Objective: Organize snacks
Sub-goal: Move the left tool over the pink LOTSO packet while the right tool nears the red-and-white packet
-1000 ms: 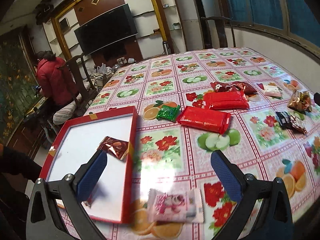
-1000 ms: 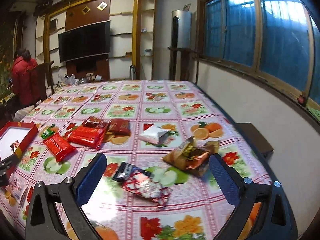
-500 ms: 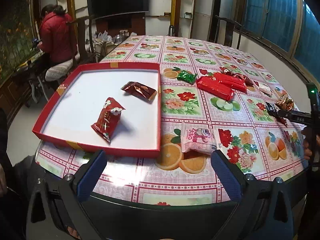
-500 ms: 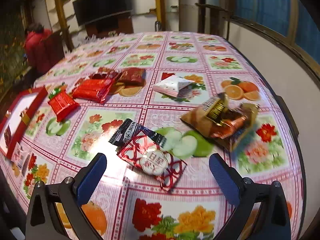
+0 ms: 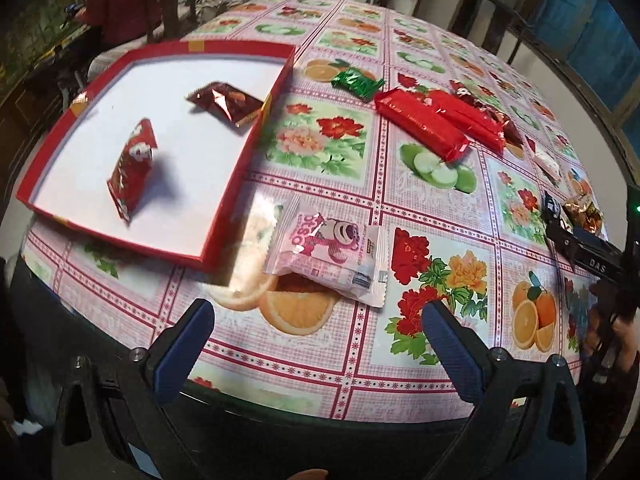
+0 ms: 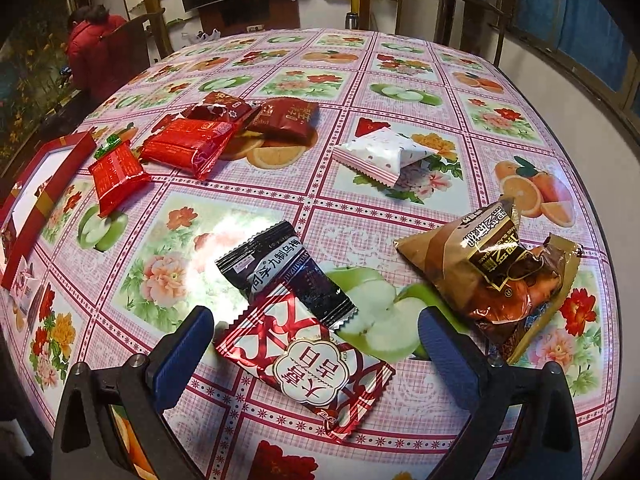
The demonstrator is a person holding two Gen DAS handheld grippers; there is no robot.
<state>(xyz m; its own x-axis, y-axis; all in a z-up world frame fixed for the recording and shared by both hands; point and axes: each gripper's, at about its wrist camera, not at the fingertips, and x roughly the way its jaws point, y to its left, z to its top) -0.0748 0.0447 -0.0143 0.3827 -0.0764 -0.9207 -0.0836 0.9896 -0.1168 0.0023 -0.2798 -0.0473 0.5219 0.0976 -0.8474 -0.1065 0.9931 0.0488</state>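
A red tray with a white floor [image 5: 224, 208] sits at the table's left and holds two red snack packets [image 5: 132, 168] [image 5: 226, 102]. My left gripper [image 5: 316, 338] is open and empty, just short of a pink bear packet [image 5: 332, 246] lying beside the tray's near corner. My right gripper [image 6: 312, 346] is open, its jaws on either side of a red-and-white packet [image 6: 308, 364] that overlaps a black packet [image 6: 280, 272]. Brown packets [image 6: 492, 272] lie to its right. The tray also shows at the left edge of the right wrist view [image 6: 36, 200].
Two long red packets [image 5: 436, 122], a green packet [image 5: 356, 82], a white packet [image 6: 380, 154] and dark red packets [image 6: 280, 118] lie mid-table on the floral cloth. The table edge is close below both grippers. A person in red [image 6: 96, 48] sits at the far left.
Both grippers have dropped closer to the table. The left has closed in on the pink bear packet; the right has closed in over the red-and-white packet. Nothing was gripped.
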